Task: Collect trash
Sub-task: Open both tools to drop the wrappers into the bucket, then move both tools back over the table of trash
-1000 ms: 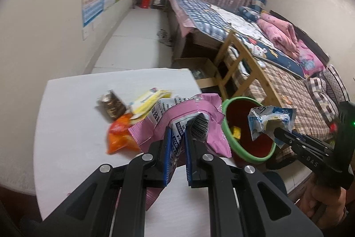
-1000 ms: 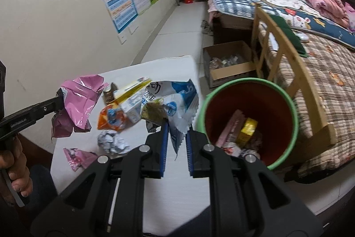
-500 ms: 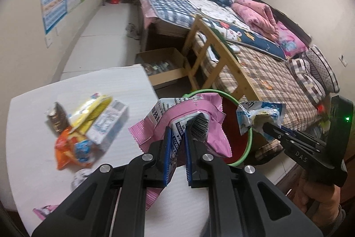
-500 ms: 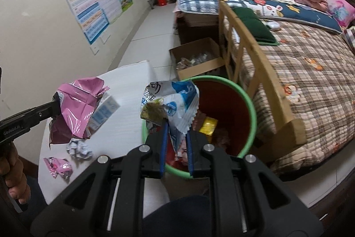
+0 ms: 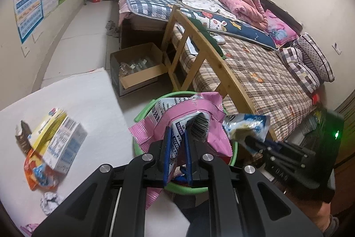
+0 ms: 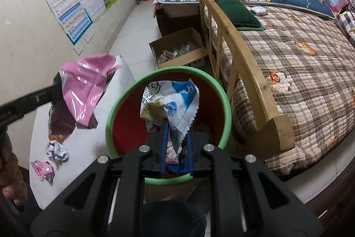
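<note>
My left gripper [image 5: 177, 132] is shut on a pink and white wrapper [image 5: 188, 110] and holds it over the near rim of the green-rimmed red bin [image 5: 144, 111]. My right gripper [image 6: 176, 128] is shut on a blue and white wrapper [image 6: 175, 101] and holds it above the open bin [image 6: 226, 103], which has trash inside. The right gripper with its wrapper [image 5: 246, 128] shows in the left wrist view, just right of the pink one. The left gripper's pink wrapper [image 6: 84, 88] shows left of the bin in the right wrist view.
On the white table [image 5: 88, 99] lie a small carton [image 5: 62, 143], an orange packet [image 5: 33, 172], a crumpled paper ball [image 6: 56, 151] and a small pink wrapper [image 6: 43, 170]. A cardboard box [image 6: 179, 52] and a wooden bed frame [image 6: 241, 52] stand behind the bin.
Both grippers have moved from over the table to the bin, carrying their wrappers. The right one is now directly above the bin opening.
</note>
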A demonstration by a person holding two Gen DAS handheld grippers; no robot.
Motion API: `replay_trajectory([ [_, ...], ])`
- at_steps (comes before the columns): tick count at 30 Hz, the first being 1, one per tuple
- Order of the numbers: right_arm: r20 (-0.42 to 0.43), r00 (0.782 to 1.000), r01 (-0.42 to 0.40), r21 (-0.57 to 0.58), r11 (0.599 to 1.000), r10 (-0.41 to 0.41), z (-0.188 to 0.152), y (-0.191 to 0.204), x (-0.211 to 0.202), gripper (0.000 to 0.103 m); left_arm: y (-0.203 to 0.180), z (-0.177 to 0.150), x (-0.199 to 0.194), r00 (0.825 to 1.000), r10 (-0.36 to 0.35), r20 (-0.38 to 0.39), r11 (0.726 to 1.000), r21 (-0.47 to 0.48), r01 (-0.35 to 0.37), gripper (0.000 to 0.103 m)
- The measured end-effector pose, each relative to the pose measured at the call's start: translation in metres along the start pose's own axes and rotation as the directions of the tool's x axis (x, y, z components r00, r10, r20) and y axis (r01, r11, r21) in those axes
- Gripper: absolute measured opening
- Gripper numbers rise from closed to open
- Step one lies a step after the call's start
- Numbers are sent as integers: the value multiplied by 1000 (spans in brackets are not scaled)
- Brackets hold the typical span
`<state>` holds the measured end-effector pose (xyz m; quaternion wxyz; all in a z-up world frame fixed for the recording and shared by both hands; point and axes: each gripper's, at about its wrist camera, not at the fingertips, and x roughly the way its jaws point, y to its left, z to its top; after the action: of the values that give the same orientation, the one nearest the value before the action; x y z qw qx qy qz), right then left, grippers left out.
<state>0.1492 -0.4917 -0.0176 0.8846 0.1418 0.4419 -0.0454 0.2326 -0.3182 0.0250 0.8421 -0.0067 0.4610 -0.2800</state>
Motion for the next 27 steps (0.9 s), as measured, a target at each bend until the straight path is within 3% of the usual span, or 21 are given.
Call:
replay_trajectory([
  [12, -73, 997, 0, 1, 1000, 0, -9, -13, 28, 16, -18, 12, 36, 999, -21, -39, 999, 25, 22, 11],
  [15, -79, 997, 5, -3, 1000, -5, -10, -12, 29, 26, -20, 13, 39, 999, -26, -44, 999, 33, 28, 17],
  [16, -80, 997, 5, -7, 1000, -5, -11, -11, 29, 28, -20, 14, 39, 999, -21, -43, 999, 34, 22, 22],
  [17, -78, 997, 7, -10, 1000, -8, -11, -11, 29, 37, -20, 14, 38, 999, -14, -38, 999, 35, 16, 36],
  [21, -64, 998, 15, -25, 1000, -16, -11, -7, 26, 64, -14, 15, 30, 1000, 11, -16, 1000, 21, -10, 63],
  [27, -39, 999, 29, -57, 998, -32, -8, 4, 16, 87, 5, 16, 8, 999, 40, 37, 999, -18, -39, 91],
])
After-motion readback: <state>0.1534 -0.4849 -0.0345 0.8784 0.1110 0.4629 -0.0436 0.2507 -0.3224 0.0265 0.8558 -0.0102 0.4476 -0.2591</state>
